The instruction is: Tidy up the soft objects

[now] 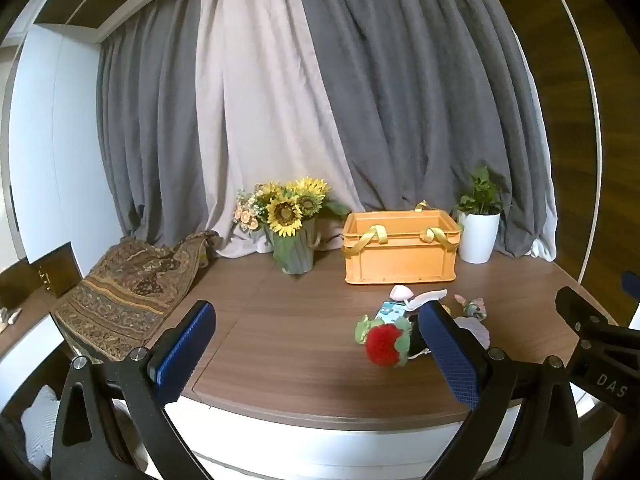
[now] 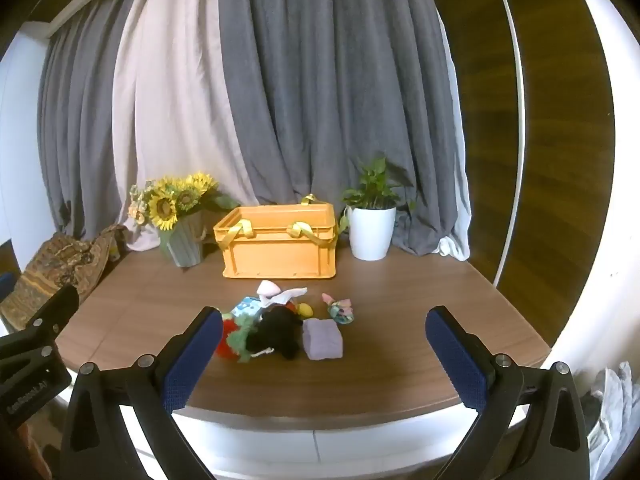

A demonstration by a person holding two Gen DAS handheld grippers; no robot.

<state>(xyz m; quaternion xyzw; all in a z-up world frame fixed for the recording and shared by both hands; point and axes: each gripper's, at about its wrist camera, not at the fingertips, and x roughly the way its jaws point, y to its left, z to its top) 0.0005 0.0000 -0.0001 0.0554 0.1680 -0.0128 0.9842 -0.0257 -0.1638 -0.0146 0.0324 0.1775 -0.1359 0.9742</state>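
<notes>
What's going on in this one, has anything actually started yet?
Not yet. A person holds both tools above the near edge of the wooden table. The left hand-held gripper and right hand-held gripper are open and empty. A pile of soft toys lies untouched before the orange crate, whose inside is not visible.

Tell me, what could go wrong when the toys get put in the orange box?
The soft toys lie heaped together, so a tool might pinch two at once and drop one. The orange box stands close between the sunflower vase and the white plant pot; a reaching arm could perhaps knock either. Its yellow handles droop over the rim and might snag a toy.
</notes>
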